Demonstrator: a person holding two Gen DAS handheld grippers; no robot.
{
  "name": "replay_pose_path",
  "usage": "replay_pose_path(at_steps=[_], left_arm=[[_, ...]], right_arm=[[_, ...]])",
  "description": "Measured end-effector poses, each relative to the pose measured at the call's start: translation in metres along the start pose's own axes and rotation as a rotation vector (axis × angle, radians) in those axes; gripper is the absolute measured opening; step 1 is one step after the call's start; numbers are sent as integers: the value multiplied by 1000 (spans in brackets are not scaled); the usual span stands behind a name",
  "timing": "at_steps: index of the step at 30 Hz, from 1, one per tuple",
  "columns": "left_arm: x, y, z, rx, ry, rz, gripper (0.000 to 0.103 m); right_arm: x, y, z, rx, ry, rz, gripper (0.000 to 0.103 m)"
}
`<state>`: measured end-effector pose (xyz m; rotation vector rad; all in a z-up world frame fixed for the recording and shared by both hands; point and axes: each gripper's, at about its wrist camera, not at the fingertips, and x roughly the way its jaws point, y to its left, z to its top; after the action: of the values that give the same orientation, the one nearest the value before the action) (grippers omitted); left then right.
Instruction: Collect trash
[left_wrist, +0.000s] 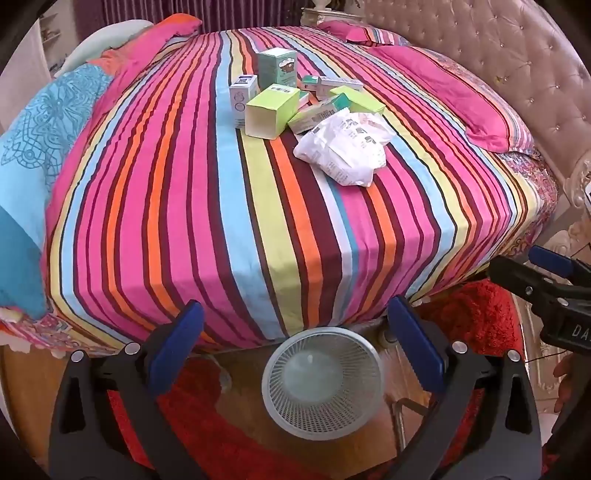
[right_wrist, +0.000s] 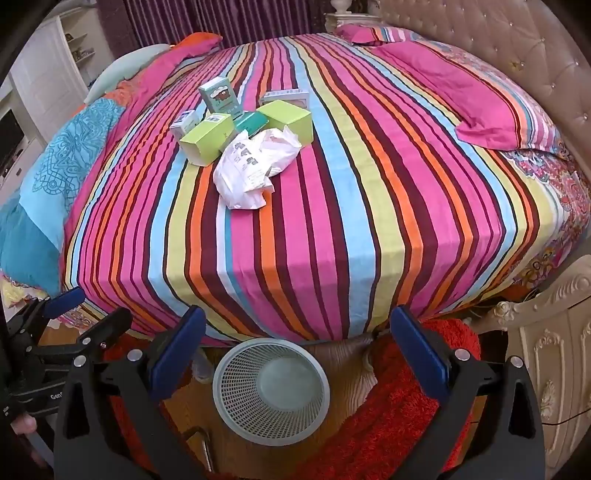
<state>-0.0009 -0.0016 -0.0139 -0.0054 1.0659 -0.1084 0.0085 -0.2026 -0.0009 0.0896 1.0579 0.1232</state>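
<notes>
Both pairs of jaws stand spread as wide as they go and hold nothing: the left gripper and the right gripper each hang over the foot of the bed, pointing steeply down, with the round white mesh plastic wastebasket on the floor below them. All the trash sits well apart from the grippers, clustered on the brightly striped bedspread toward the far side. Nearest lies one crumpled white plastic bag with printed lettering; it looks feather-light, soft and slippery, so pinching a raised bunched fold near its top seems safer than trying to scoop it flat. Behind it are small cardboard cartons, probably empty, light and stiff but easy to crush if squeezed hard; gripping across the narrow faces should serve. Counting them, I make out two lime-green boxes, one lying on its side and one cube-like, one tall teal box with a cartoon figure, one small white box, one flat teal box, and one pale flat box at the back, six clearly, though the left wrist view hints at another one or two tucked among them.
</notes>
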Motion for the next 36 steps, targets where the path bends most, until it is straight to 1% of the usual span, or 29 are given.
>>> replay_pose_path(at_steps=[3, 11, 15, 22, 28, 36], left_arm=[[1, 0, -2, -1, 4, -3, 97], [0, 5, -3, -31, -4, -38, 97], [2, 7, -3, -41, 3, -21, 97], [3, 9, -4, -48, 3, -20, 97], [5, 9, -5, -48, 13, -20, 97], [5, 12, -6, -59, 18, -23, 97]], right_arm=[[0, 1, -1, -1, -1, -2, 95], [0, 3, -1, -10, 12, 1, 95], [2, 5, -1, -20, 3, -2, 95], [3, 3, -3, -16, 9, 13, 95], [1, 6, -2, -42, 2, 16, 95], [5, 6, -2, -44, 59, 51, 95]])
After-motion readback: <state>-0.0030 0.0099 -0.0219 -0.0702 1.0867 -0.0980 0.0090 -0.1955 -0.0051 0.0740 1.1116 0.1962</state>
